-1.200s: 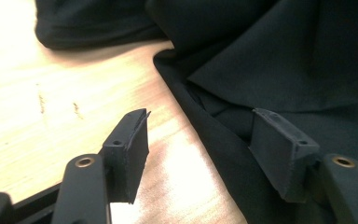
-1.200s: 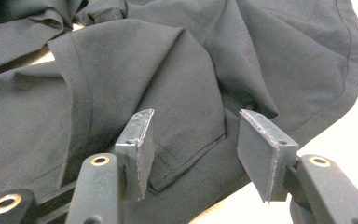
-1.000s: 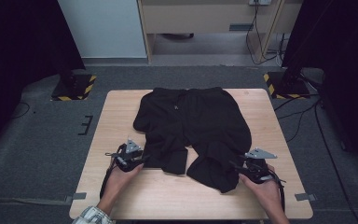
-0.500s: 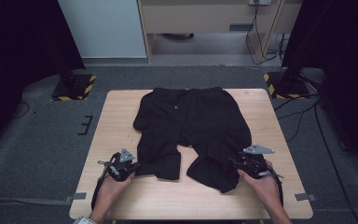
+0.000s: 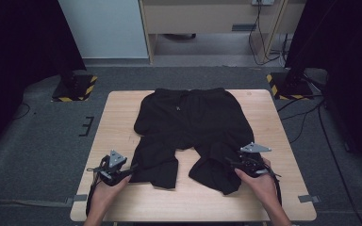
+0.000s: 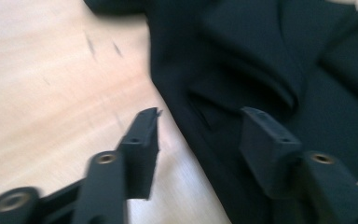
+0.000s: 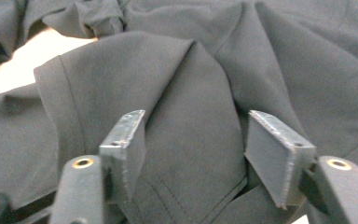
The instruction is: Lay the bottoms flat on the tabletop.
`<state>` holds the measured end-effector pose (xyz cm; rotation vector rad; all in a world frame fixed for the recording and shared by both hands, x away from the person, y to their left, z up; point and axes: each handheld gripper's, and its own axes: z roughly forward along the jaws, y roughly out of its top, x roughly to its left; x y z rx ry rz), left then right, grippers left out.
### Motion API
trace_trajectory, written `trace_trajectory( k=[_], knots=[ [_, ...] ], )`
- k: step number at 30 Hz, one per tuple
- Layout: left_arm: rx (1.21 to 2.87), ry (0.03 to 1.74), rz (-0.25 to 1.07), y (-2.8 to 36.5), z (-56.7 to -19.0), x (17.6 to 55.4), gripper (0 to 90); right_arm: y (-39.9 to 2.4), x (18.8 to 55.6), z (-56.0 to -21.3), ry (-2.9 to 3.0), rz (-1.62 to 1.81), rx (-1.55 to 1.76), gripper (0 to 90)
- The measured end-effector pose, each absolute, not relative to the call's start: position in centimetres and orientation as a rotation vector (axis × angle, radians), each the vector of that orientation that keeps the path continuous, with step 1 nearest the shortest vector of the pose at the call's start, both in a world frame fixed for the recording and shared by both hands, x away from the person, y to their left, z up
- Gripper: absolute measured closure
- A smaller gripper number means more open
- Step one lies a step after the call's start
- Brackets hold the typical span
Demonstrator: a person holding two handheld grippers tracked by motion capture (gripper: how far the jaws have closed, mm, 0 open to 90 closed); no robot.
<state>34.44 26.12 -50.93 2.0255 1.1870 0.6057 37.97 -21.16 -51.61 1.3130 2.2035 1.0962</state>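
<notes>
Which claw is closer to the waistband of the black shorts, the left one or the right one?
Right, but only slightly. The right claw sits over the crumpled leg of the black shorts, below the waistband. The left claw is at the other leg's outer edge, a little lower.

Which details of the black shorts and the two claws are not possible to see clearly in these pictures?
- High view: jaws of the left claw and right claw are too small to judge.
- Left gripper view: shorts and table are motion-blurred; fabric detail is lost.
- Right gripper view: what lies under the folded leg hem is hidden by the cloth.
- High view: drawstring is too small to read.
</notes>
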Motion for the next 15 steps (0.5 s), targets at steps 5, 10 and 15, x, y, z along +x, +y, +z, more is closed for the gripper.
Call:
trace_trajectory(
  k=[5,10,15],
  knots=[
    [2.034,1.156,0.611,24.9,-51.0,35.8,37.6,-21.1,37.2,-52.0,2.214,1.077,1.334,34.3],
    [2.061,1.126,0.630,23.4,-51.1,36.9,35.7,-21.0,35.8,-52.6,2.241,1.013,1.339,28.7],
    [2.106,1.175,0.606,23.2,-51.9,38.2,36.1,-21.0,35.1,-52.9,2.230,0.973,1.341,30.8]
  ],
)
